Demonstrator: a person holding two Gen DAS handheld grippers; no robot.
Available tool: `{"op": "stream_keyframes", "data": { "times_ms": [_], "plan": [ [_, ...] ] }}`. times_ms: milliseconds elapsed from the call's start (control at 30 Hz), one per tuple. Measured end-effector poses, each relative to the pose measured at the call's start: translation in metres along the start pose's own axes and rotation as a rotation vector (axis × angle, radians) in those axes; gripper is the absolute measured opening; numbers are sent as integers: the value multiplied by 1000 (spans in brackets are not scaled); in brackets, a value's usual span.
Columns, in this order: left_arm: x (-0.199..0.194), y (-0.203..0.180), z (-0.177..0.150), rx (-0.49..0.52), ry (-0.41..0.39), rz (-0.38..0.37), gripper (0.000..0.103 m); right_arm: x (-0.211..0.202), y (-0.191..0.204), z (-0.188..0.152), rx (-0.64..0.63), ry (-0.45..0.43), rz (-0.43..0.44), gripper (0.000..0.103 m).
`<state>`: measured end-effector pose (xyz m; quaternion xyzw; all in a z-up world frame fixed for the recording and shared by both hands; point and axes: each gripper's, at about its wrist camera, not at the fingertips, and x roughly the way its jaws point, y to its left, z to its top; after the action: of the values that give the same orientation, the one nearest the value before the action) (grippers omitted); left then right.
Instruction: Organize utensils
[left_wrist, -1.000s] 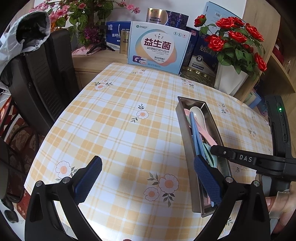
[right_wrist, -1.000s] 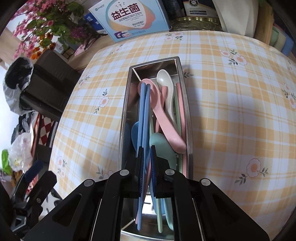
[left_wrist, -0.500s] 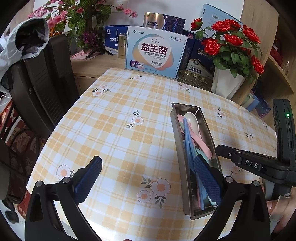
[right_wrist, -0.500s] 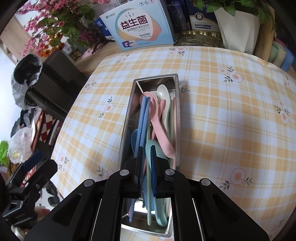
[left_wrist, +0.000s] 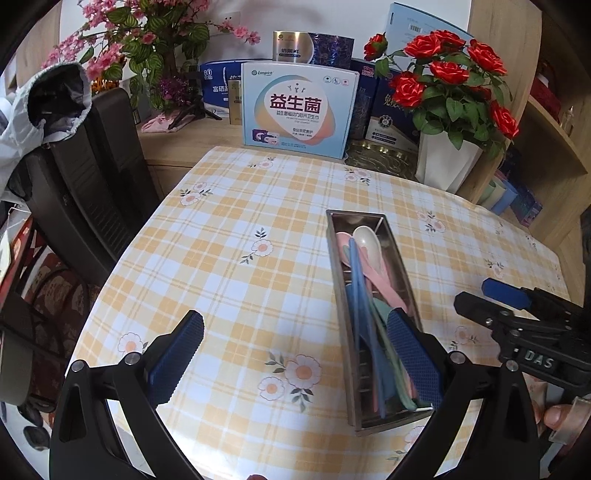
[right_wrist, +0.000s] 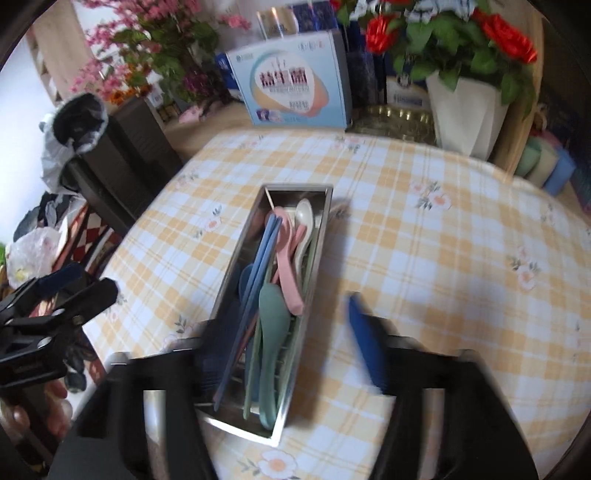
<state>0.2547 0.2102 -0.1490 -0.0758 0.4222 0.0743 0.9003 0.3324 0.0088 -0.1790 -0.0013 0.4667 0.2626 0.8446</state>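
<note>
Tray: the metal tray (right_wrist: 312, 258) lies lengthwise on your checked desk (left_wrist: 221, 258), towards its right half, holding blue chopsticks (right_wrist: 258, 266), a pink spoon (right_wrist: 286, 258), a white spoon (right_wrist: 304, 218) and a green spoon (right_wrist: 273, 310).
Right gripper (right_wrist: 291, 343): your fingers have just been opening and now stand wide, nothing held; the tray's near end sits between them, untouched.
Left gripper (left_wrist: 295, 354): fingers spread wide, empty, over bare cloth left of the tray.
Open room: bare cloth left of and beyond the tray.
Edges: boxes (left_wrist: 299, 107) and a flower pot (left_wrist: 443, 166) line the far edge; a black chair (left_wrist: 92, 177) stands at the left edge.
</note>
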Motion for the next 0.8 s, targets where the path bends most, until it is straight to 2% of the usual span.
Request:
{"op": "stream_keyframes", "data": {
  "times_ms": [100,200,233,667,800],
  "plan": [
    [-12,-12,0,9,-14,-9,97,-20,-4,-1,-29,-21,7,73],
    [-29,-27,0,31,-47,-34,97,-44,-12,-4,-43,-57,15,75],
    [-36,-34,0,41,-65,-39,97,-53,-16,-6,-43,-70,14,90],
    [-96,-98,8,114,-188,-47,97,-143,-67,-17,69,-215,6,91],
    [-111,-114,11,137,-230,-30,97,-173,-78,-22,77,-254,-37,91]
  ]
}}
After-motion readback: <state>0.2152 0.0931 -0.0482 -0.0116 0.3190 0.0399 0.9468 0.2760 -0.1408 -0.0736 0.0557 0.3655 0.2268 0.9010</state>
